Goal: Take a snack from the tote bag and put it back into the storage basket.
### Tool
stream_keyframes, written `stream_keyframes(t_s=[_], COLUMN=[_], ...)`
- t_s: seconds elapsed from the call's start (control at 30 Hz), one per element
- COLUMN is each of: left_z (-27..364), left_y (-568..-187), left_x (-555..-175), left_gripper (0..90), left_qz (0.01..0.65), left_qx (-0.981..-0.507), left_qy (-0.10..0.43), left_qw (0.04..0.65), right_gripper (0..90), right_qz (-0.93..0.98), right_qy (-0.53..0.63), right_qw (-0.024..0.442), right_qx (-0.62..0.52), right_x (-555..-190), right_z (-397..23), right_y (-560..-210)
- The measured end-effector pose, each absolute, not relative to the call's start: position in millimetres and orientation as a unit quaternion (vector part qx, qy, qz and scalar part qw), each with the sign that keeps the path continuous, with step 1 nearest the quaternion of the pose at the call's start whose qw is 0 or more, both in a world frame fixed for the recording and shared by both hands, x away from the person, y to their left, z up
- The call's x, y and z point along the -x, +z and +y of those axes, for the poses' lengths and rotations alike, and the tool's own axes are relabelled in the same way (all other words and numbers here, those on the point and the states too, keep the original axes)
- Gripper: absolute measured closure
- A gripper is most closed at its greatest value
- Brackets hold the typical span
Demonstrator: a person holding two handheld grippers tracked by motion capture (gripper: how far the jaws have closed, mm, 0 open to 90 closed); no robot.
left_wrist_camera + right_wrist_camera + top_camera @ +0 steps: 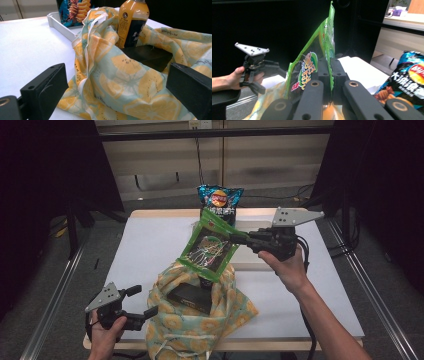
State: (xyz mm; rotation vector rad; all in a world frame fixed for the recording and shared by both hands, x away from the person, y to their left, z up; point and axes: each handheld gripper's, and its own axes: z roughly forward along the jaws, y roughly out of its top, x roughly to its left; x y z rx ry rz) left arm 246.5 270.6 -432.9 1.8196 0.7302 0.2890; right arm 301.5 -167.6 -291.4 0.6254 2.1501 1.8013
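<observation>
My right gripper (pixel 236 238) is shut on one edge of a green snack packet (pixel 207 248) and holds it in the air above a lemon-print cloth bag (pixel 200 317). In the right gripper view the jaws (pixel 329 66) pinch the packet (pixel 309 65) edge-on. Inside the bag lie a black box (pixel 189 298) and an orange juice bottle (pixel 132 22). My left gripper (pixel 142 301) stands open at the bag's left side; in the left gripper view its jaws (pixel 117 87) are wide apart with the bag's fabric (pixel 112 75) in front of them.
A blue bag of crisps (pixel 220 200) stands at the table's far edge, in a shallow white tray (pixel 60 25). The white table (pixel 145 245) has dark floor and metal rails on both sides. Dark curtains hang at left and right.
</observation>
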Motion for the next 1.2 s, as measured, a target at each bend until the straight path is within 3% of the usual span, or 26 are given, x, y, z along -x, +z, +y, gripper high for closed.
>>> stream_keyframes(t_s=[0.53,1.2], left_z=[272,274], left_y=[-434,-434], left_x=[-248,-251], left_gripper=[3.2,3.4], left_qz=[0.304,0.314], left_qx=[-0.767,-0.765], left_qy=[0.116,0.118], left_qw=[0.553,0.549], right_gripper=[89.2,89.2], right_qz=[0.731,0.74], right_qy=[0.609,0.567], right_qw=[0.177,0.181], right_qx=[-0.25,-0.314], right_x=[-322,-367], right_z=[-201,-242], right_y=[-272,-317])
